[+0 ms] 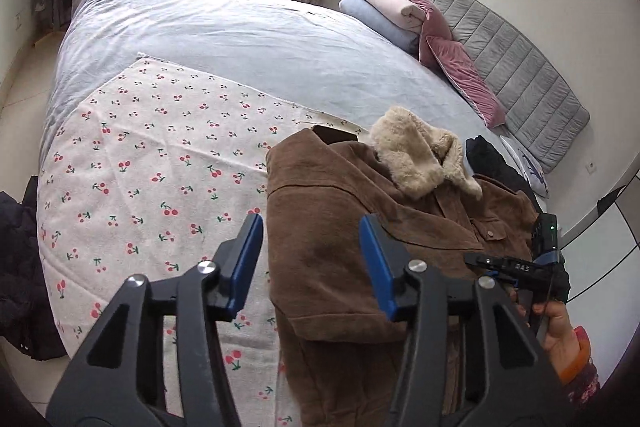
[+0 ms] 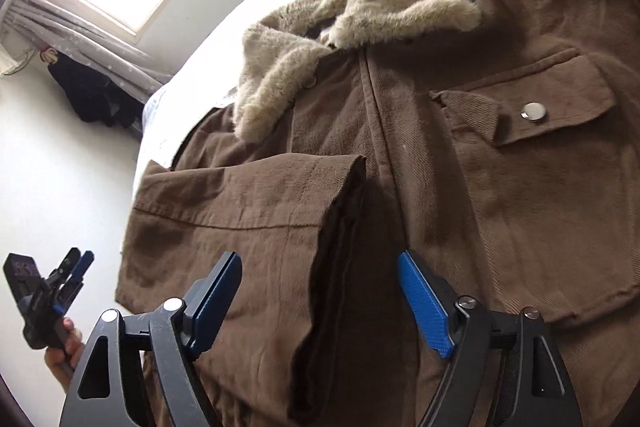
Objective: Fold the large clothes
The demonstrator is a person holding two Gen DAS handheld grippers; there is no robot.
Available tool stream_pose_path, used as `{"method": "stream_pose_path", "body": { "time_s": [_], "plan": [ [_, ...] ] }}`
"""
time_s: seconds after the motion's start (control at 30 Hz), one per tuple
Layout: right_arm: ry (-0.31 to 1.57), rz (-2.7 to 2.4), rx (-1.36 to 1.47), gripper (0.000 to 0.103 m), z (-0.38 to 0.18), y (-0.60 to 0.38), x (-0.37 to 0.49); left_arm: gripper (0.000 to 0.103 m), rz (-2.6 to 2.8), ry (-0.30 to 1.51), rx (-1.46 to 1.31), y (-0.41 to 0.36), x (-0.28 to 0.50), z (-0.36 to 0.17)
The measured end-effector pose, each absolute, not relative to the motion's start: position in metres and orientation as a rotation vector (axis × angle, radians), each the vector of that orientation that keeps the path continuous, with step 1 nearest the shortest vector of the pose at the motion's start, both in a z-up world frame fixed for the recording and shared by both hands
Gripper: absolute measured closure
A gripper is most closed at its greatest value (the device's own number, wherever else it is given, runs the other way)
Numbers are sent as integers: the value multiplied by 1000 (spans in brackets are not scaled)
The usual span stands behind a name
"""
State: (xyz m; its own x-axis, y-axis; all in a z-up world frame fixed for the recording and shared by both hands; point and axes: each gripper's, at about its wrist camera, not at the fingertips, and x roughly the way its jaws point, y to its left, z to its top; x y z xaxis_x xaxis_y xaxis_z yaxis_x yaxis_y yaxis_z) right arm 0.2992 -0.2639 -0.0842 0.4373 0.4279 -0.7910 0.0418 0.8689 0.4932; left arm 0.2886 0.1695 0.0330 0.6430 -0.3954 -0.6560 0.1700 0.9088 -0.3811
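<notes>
Brown corduroy jacket with beige fur collar lies on bed; left gripper and right gripper part-open above it, holding nothing.

brown jacket, fur collar, open hand-held gripper

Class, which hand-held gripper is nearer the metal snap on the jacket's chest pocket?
Right. The right hand-held gripper hovers over the jacket below the metal snap; the left hand-held gripper sits at its far edge.

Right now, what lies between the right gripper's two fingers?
In the right wrist view, the right gripper is open over the brown jacket; the folded sleeve's dark cuff opening lies between them.
</notes>
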Motion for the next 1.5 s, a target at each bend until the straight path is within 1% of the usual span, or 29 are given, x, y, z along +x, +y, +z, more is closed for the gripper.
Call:
{"method": "stream_pose_path", "body": {
  "time_s": [0.03, 0.07, 0.1, 0.17, 0.23, 0.3, 0.4, 0.5, 0.6, 0.67, 0.73, 0.77, 0.83, 0.87, 0.9, 0.93, 0.97, 1.03, 1.13, 1.17, 1.23, 1.27, 1.33, 1.4, 1.5],
  "plan": [
    [1087, 235, 408, 49, -80, -255, 302, 57, -328, 810, -289, 169, 291, 31],
    [1068, 265, 354, 78, -72, -247, 304, 60, -328, 811, -272, 168, 294, 29],
    [1040, 290, 326, 90, -58, -242, 306, 64, -328, 811, -254, 166, 297, 28],
    [933, 334, 294, 93, -18, -241, 304, 69, -332, 805, -214, 159, 303, 28],
    [807, 290, 190, 93, 27, -244, 301, 72, -336, 801, -197, 151, 311, 27],
    [738, 221, 136, 93, 59, -256, 305, 73, -347, 800, -198, 144, 321, 25],
    [767, 182, 122, 93, 71, -273, 319, 73, -377, 824, -194, 125, 337, 17],
    [865, 164, 103, 93, 49, -279, 332, 73, -401, 882, -178, 100, 350, -2],
    [970, 150, 154, 93, 13, -286, 335, 73, -395, 933, -132, 79, 359, -25],
    [1023, 116, 174, 93, -14, -296, 333, 73, -346, 968, -54, 71, 364, -43],
    [1065, 81, 214, 84, -39, -312, 336, 75, -314, 1004, -5, 71, 368, -56],
    [1076, 62, 245, 75, -46, -324, 336, 75, -314, 1001, -18, 75, 367, -54],
    [1092, 13, 305, 70, -56, -346, 331, 74, -305, 995, -49, 83, 364, -44],
    [1085, 21, 349, 61, -56, -355, 326, 64, -296, 987, -59, 87, 361, -38],
    [1071, 39, 396, 54, -56, -363, 320, 44, -294, 977, -66, 92, 359, -33],
    [1061, 67, 440, 52, -55, -370, 313, 35, -293, 964, -71, 95, 357, -29],
    [1057, 99, 478, 50, -54, -374, 306, 31, -292, 946, -78, 99, 356, -25],
    [1062, 162, 552, 49, -55, -378, 293, 31, -281, 951, -98, 104, 360, -23],
    [1111, 243, 632, 49, -69, -371, 278, 31, -262, 961, -135, 104, 372, -24],
    [1137, 263, 624, 50, -74, -366, 276, 35, -268, 946, -145, 102, 374, -23],
    [1142, 280, 587, 67, -77, -355, 269, 38, -333, 907, -185, 94, 375, -18],
    [1129, 326, 647, 86, -75, -357, 267, 38, -378, 888, -211, 90, 375, -16],
    [1063, 418, 822, 87, -65, -366, 258, 38, -417, 869, -211, 80, 378, -14],
    [995, 465, 890, 88, -49, -375, 250, 38, -408, 877, -172, 69, 387, -19],
    [1009, 445, 877, 88, -45, -381, 242, 38, -340, 935, -122, 62, 405, -41]
  ]
}}
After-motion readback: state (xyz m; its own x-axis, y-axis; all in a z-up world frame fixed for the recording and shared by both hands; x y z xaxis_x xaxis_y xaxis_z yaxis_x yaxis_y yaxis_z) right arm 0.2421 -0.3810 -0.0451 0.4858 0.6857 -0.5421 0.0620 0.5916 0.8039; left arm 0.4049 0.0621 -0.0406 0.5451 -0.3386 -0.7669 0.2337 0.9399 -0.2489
